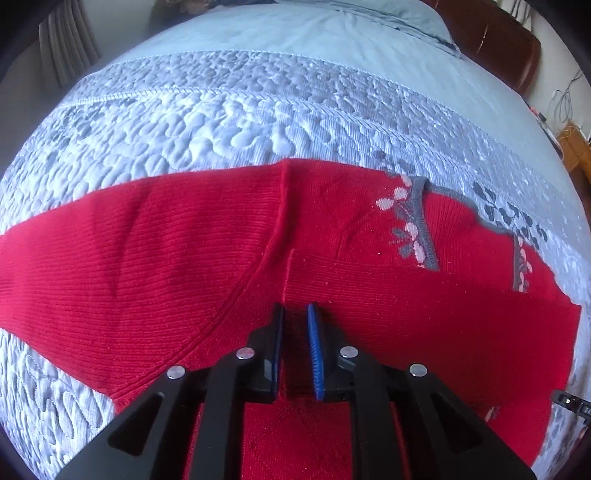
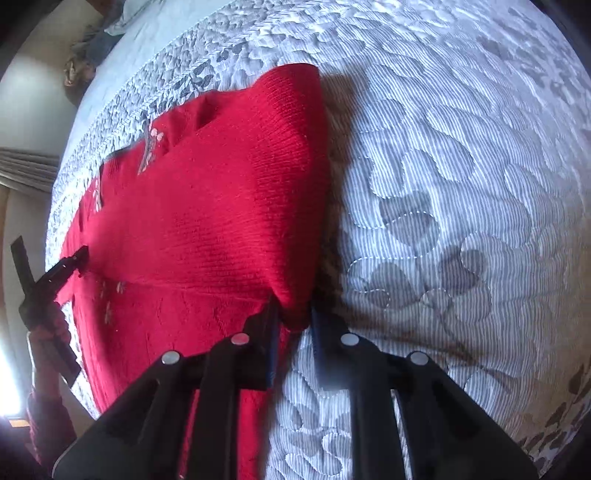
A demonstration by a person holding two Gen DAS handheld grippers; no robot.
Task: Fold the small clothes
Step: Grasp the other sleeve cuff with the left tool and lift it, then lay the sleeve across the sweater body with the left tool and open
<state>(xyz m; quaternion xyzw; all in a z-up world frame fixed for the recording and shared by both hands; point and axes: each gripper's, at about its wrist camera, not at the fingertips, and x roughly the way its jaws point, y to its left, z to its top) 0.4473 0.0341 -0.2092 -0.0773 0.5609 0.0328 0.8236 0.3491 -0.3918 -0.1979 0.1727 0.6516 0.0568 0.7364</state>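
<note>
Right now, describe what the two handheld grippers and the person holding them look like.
Both look alike. The left gripper has matte black angular fingers with triangular cut-outs, round silver bolt heads and ribbed blue pads. The right gripper has the same black frame and silver bolts; its pads are in shadow. The right wrist view shows the person's left hand and red knitted sleeve.

Big bed with a quilted grey-and-white bedspread (image 1: 229,122), heart-ish stitching and darker leaf prints all over it. Past the quilt's far edge there's a plain pale blue sheet (image 1: 295,33). Dark brown headboard (image 1: 498,44) at the far right corner, pleated curtains (image 1: 66,40) far left, some cables (image 1: 565,99) on the right wall. Daylight everywhere.
</note>
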